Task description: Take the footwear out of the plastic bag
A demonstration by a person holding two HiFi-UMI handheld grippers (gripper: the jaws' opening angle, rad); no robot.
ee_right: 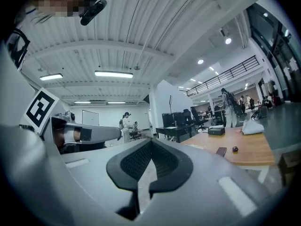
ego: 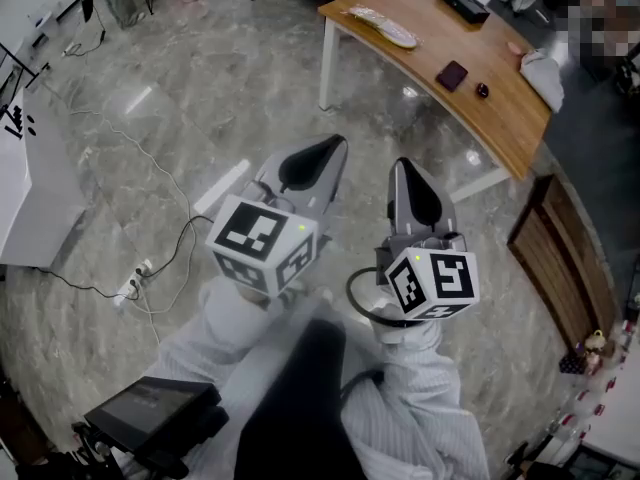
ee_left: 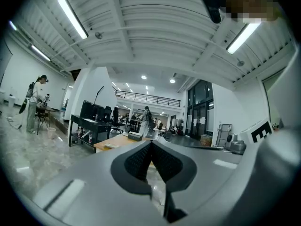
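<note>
Left gripper (ego: 322,156): jaws together, empty — aimed at the wooden surface (ego: 495,118), not yet in reach.
Right gripper (ego: 408,176): likewise closed, empty.
Plastic bag (ego: 383,26): surface's far end — probably holds the footwear.

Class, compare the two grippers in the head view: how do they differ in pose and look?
The left gripper slants toward the right; the right gripper points almost straight ahead. A black cable loops beside the right gripper's marker cube; none shows by the left gripper's. Both are shut and empty, over the floor.
</note>
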